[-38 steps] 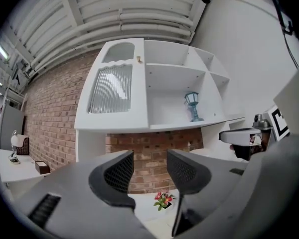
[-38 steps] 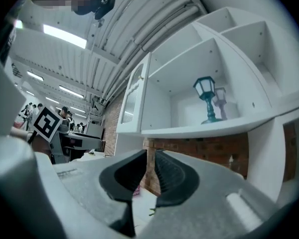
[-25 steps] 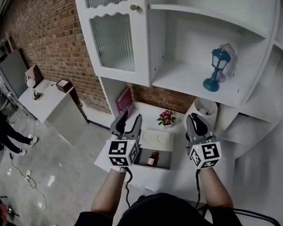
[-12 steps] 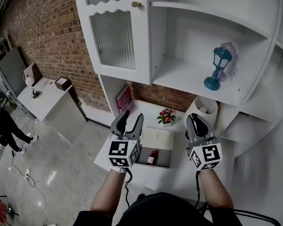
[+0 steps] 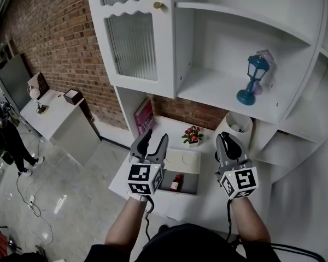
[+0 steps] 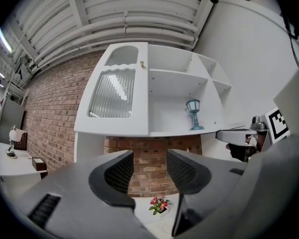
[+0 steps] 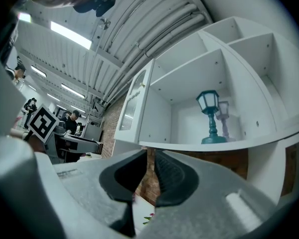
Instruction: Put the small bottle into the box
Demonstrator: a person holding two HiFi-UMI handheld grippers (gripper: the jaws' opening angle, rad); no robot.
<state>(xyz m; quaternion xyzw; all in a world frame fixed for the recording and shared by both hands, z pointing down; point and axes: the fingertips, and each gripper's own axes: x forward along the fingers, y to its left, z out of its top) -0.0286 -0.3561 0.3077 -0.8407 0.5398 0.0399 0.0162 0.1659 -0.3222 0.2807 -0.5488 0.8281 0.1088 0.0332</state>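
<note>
A small red bottle [image 5: 176, 183] lies inside the open grey box [image 5: 189, 188] on the white counter, between my two grippers. My left gripper [image 5: 153, 141] hovers over the box's left edge, held open with nothing between its fingers. In its own view the left gripper [image 6: 150, 171] points at the brick back wall. My right gripper [image 5: 226, 139] hangs to the right of the box, shut and empty. The right gripper [image 7: 150, 172] shows only a thin slit between its pads in its own view.
A white lid-like plate [image 5: 181, 159] lies just behind the box. Behind that are a small flower pot [image 5: 192, 137], a pink book [image 5: 145, 117] and a white cylinder [image 5: 238, 125]. A teal lantern [image 5: 254, 81] stands on the shelf above. The cabinet door [image 5: 132, 37] is closed.
My left gripper has drifted slightly to the right. The right gripper and the bottle in the box have stayed put. A person at the far left has walked on.
</note>
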